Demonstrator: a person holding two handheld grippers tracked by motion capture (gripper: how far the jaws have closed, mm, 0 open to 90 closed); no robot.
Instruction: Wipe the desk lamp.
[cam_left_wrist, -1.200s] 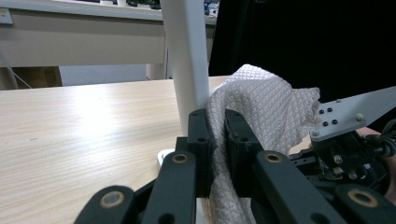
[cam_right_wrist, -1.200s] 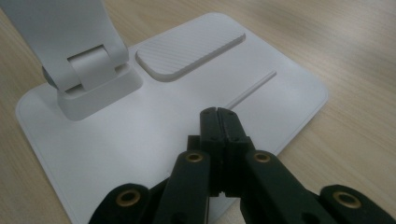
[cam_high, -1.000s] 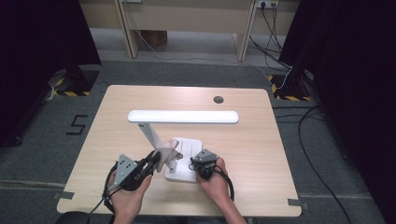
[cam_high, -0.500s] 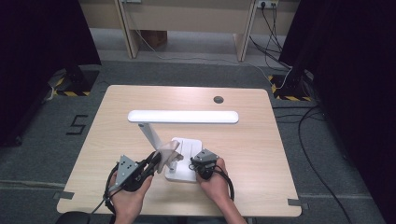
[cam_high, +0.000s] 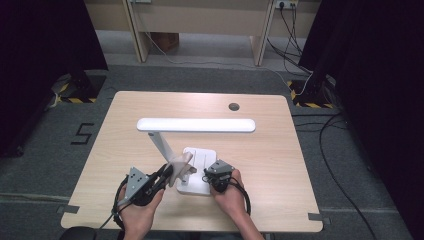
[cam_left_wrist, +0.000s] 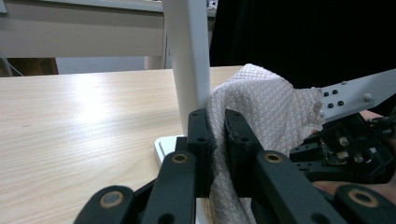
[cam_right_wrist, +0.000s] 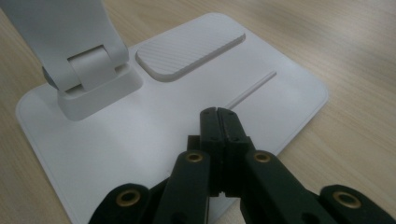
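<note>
Two grippers at work over one lamp (cam_high: 196, 125) on a table (cam_high: 280, 165). Largest first: table, pale wood, with a small dark hole (cam_high: 233, 106) near the far edge. Next, lamp: long white head lying crosswise, parallel to the far edge; slanted stem (cam_high: 160, 145) dropping to a flat white base (cam_high: 200, 167) at the near middle. Stem seen in the left gripper view as an upright white post (cam_left_wrist: 189, 56), hinged to the base in the right gripper view (cam_right_wrist: 88, 70), beside a ribbed pad (cam_right_wrist: 191, 51) and a thin groove (cam_right_wrist: 250, 88).

Then left gripper (cam_high: 167, 175), clenched on a cloth (cam_high: 181, 162): jaws pinching white waffle-weave fabric (cam_left_wrist: 261, 102), bunched and standing up between stem and right hand. Cloth touching or just beside the stem's lower part, right of it in the left gripper view; contact itself not certain. Right gripper (cam_high: 215, 177) clamped tight on nothing, jaws meeting tip to tip (cam_right_wrist: 218, 114), resting on or hovering just over the base's near right part; probably steadying the lamp.

Deciding relation: stem lies just left of and beyond the cloth from the left gripper, long axis running up and away toward the head. Left hand nearer the stem, so wiping likely falls to it, stroking along that axis, with right holding the base down.
</note>
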